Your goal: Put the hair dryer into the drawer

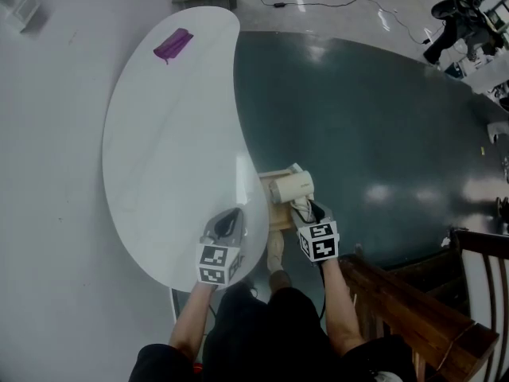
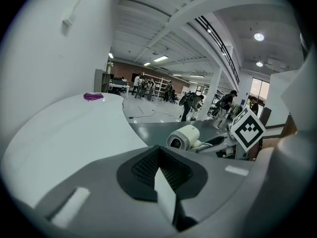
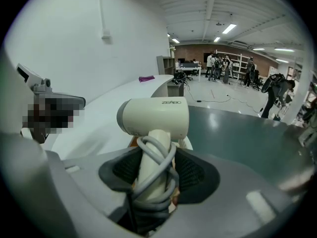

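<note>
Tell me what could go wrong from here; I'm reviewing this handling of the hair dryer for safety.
1. The right gripper clamps the hair dryer by its handle over the wound cord, so the grip may be springy and the dryer could twist or slip.
2. The wooden drawer looks narrow beneath the dryer's body, which may catch on the rim.
3. Cord loops could snag the gripper on release.

Grey left tool point(image 1: 229, 220), checkered marker cube point(image 1: 216, 264)
</note>
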{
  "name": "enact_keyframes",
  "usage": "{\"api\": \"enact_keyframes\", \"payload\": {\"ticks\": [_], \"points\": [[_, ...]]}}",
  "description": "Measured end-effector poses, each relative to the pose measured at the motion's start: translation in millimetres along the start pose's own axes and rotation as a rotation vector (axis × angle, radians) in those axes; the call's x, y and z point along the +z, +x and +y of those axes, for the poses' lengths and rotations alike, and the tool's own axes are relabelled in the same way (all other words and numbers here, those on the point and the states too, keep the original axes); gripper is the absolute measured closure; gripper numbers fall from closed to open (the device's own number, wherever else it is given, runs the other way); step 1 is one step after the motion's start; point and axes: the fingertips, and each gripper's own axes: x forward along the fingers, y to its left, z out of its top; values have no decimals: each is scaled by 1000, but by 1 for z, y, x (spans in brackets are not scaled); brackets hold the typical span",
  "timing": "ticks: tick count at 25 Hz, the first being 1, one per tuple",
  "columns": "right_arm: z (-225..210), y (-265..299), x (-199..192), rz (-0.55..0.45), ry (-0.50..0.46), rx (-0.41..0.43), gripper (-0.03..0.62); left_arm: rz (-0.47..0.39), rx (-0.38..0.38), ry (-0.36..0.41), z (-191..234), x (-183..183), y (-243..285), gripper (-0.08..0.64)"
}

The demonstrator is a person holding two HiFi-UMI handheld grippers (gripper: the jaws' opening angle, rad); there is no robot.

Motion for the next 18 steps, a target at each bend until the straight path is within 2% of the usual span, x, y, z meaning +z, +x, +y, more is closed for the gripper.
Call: {"api": "enact_keyframes", "payload": {"ticks": [11, 18], "points": [[-2, 38, -35, 85, 32, 17, 379, 48, -11, -36, -2, -22, 28, 554], [-1, 62, -49, 138, 53, 28, 379, 82, -20, -33, 4, -32, 42, 554]]}}
